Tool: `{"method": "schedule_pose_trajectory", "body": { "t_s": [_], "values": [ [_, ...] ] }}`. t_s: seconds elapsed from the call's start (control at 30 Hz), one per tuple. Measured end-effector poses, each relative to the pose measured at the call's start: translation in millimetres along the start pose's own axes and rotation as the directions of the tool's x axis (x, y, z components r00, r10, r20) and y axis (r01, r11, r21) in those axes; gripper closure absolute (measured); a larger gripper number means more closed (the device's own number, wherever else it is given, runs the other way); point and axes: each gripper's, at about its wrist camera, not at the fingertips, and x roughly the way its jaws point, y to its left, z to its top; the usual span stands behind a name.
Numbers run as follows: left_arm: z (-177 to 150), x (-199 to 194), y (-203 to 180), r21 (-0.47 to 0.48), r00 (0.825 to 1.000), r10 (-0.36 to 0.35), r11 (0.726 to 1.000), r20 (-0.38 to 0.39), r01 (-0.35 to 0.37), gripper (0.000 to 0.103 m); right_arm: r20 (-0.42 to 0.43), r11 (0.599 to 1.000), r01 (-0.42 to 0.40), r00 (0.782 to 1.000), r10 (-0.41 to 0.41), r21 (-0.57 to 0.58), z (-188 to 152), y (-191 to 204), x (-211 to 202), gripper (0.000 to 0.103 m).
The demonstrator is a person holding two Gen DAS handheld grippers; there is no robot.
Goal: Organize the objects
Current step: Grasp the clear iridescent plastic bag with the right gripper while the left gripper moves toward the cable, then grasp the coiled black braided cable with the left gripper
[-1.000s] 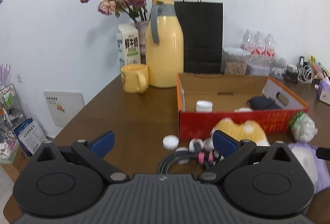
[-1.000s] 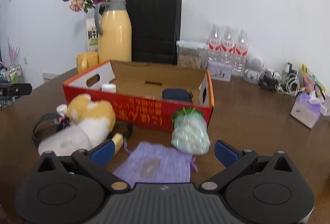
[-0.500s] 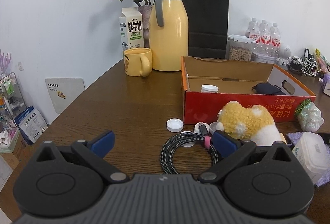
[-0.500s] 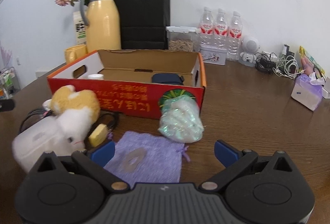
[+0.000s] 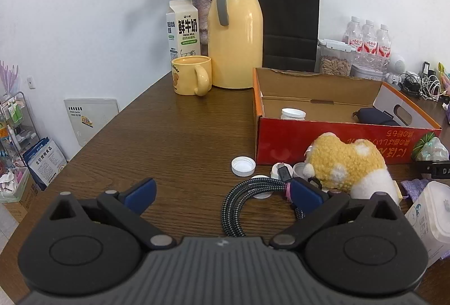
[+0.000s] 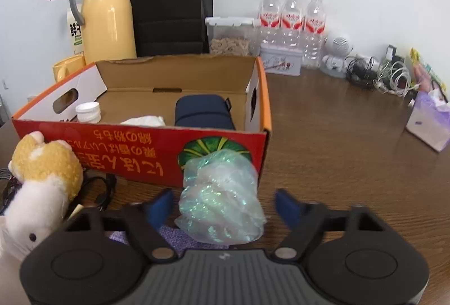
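The right gripper (image 6: pixel 225 202) sits low over the table (image 6: pixel 351 164), its jaws just closing in around an iridescent plastic bundle (image 6: pixel 220 199) that lies between them. The left pad is right beside the bundle and the right pad stands apart from it, so nothing is gripped yet. The bundle rests against the front wall of the red cardboard box (image 6: pixel 140 156), near that box's right front corner, partly on a purple cloth pouch (image 6: pixel 174 239).

Inside the box I can see a white-capped jar (image 6: pixel 88 112) at the left end, a navy pouch (image 6: pixel 204 111) toward the right, and some crumpled white material (image 6: pixel 144 121) between them.

The left gripper (image 5: pixel 223 194) hovers wide open and empty above the table, over a coiled braided cable (image 5: pixel 247 203). Just beyond the cable lies a loose white cap (image 5: pixel 243 165), and a yellow-and-white plush toy (image 5: pixel 348 167) leans at the box's front wall. A white lidded container (image 5: pixel 433 217) sits by the plush.

Along the table's far edge stand a yellow mug (image 5: pixel 191 78), a yellow thermos (image 5: pixel 236 38), a milk carton (image 5: pixel 184 29), a black paper bag (image 5: pixel 287 24) and 3 water bottles (image 6: pixel 292 21).
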Motion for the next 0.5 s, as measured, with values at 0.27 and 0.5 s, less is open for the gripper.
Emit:
{"method": "schedule_pose_trajectory", "body": {
  "t_s": [0.27,0.5],
  "values": [
    [-0.5,2.4,-2.4,0.006,1.0,-0.003,1.0,-0.007,0.003,0.0,0.088,1.0,-0.026,0.996,0.026,0.001,-5.8,0.6,-17.8,0.061],
    [-2.2,4.9,-3.8,0.009,1.0,-0.009,1.0,-0.025,0.009,0.0,0.156,0.999,-0.051,0.986,0.052,-0.01,-12.4,7.6,-41.3,0.062]
  ]
}}
